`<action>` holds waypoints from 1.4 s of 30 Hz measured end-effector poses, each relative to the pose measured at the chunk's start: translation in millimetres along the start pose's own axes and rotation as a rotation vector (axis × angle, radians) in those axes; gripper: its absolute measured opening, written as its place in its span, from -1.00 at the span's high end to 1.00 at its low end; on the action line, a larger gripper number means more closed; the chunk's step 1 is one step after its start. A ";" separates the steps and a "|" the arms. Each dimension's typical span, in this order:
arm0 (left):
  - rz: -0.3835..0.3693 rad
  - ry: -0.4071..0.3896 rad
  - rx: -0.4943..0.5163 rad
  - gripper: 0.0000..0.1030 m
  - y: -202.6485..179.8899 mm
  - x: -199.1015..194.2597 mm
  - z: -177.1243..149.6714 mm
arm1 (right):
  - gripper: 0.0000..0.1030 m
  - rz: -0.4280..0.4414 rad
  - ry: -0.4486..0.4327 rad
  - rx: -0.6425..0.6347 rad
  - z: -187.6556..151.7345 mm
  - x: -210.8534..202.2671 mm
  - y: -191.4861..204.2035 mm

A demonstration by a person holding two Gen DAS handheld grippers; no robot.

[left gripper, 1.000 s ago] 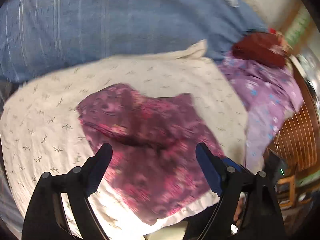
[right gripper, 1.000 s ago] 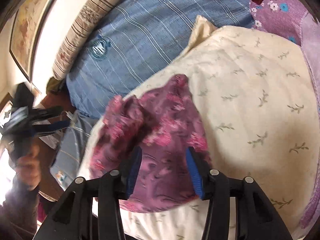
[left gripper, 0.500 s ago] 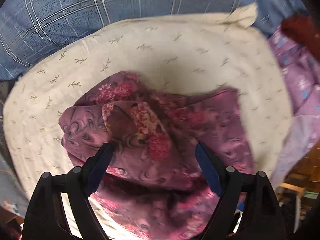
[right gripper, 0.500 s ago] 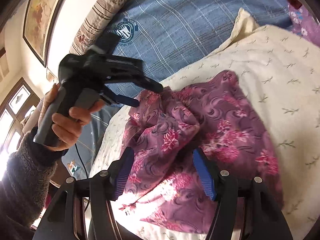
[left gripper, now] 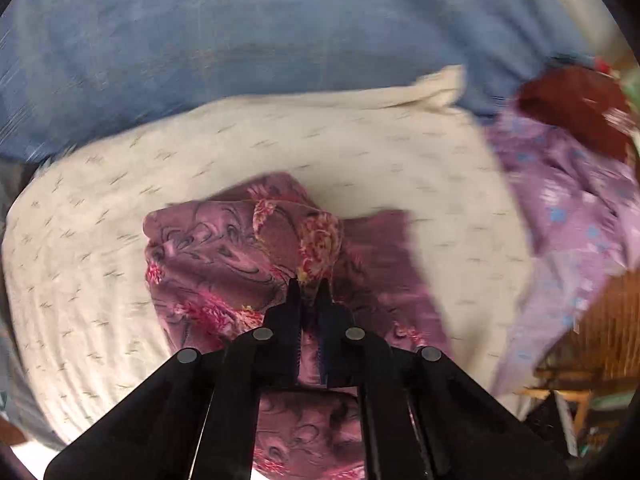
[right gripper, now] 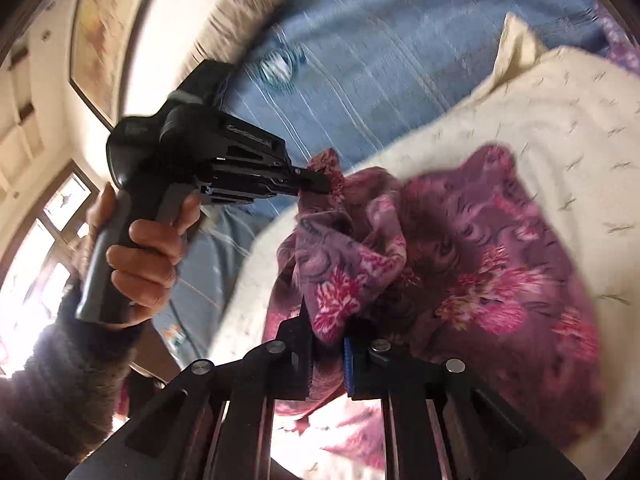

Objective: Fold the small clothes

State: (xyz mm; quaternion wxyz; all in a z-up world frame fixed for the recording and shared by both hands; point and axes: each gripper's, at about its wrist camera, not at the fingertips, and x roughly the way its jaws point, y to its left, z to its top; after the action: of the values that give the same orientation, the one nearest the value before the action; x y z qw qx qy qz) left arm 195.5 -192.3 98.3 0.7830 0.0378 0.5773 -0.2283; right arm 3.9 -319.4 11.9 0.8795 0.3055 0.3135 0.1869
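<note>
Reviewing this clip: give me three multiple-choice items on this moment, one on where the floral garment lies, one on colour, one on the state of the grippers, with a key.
1. What does the purple floral garment lie on?
A. the cream sprigged pillow
B. a wooden floor
C. a metal tray

2. What colour is the bedcover behind the pillow?
A. green
B. blue
C. orange

3. How do the grippers stand?
A. both wide open
B. only the left shut
C. both shut on the garment

Key: 1 A, cream fabric shows all round the garment. 2 B, blue cloth fills the top of both views. 3 C, the left gripper pinches a raised fold, and the right gripper has cloth clamped between its fingers.
</note>
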 end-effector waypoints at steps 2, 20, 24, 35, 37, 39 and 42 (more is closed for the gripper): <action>-0.046 -0.003 0.064 0.92 -28.7 3.5 2.1 | 0.80 -0.010 -0.044 0.008 -6.2 -26.6 -2.5; -0.149 -0.223 -0.002 -0.62 20.4 -37.4 -24.0 | 0.35 -0.162 -0.127 0.093 15.5 -97.7 -49.7; -0.188 -0.108 -0.179 -0.61 72.0 2.7 -37.7 | 0.15 -0.086 -0.032 0.078 58.0 -43.4 -46.2; -0.186 -0.094 -0.219 -0.60 83.3 46.9 -47.7 | 0.94 -0.220 0.081 -0.078 114.1 43.4 -32.4; -0.183 -0.059 -0.240 -0.60 86.3 60.3 -43.8 | 0.94 -0.242 0.092 -0.067 126.2 45.9 -39.5; -0.194 -0.006 -0.278 -0.60 89.8 77.6 -42.9 | 0.94 -0.310 0.151 -0.054 129.0 62.7 -56.4; -0.230 0.025 -0.310 -0.60 97.5 81.6 -50.8 | 0.91 -0.357 0.243 -0.004 118.9 81.0 -80.6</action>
State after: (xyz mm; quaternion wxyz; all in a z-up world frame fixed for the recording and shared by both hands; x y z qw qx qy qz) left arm 208.3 -114.5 -13.5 0.7411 -0.1467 0.6157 -0.2241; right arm 153.5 -387.2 -3.0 0.8550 0.2185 0.4659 0.0642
